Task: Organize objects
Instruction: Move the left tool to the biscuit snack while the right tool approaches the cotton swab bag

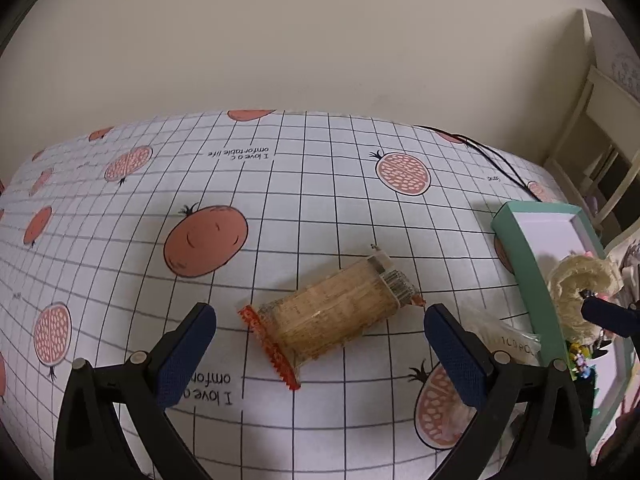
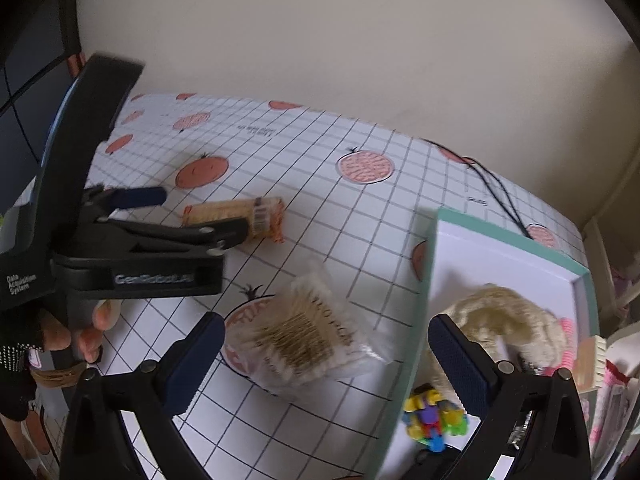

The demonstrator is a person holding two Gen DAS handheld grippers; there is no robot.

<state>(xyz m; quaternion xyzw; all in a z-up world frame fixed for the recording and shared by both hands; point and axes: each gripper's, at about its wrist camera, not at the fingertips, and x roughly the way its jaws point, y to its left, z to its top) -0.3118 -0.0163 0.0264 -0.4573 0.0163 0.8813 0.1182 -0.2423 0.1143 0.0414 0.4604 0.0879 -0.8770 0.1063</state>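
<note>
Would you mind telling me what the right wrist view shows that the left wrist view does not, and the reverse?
Only the right wrist view shows the left gripper from outside, with the hand holding it, and the pink hair ties in the box.

Only the left wrist view shows the cracker pack whole, between its open fingers, and the shelf by the wall.

Both show the cracker pack, the clear bag of cotton swabs, the teal box, the fluffy cream item, the colourful toy and the gridded tablecloth.

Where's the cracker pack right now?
In the left wrist view the cracker pack lies on the tablecloth, centred ahead of the open left tool, left of the teal box.
</note>
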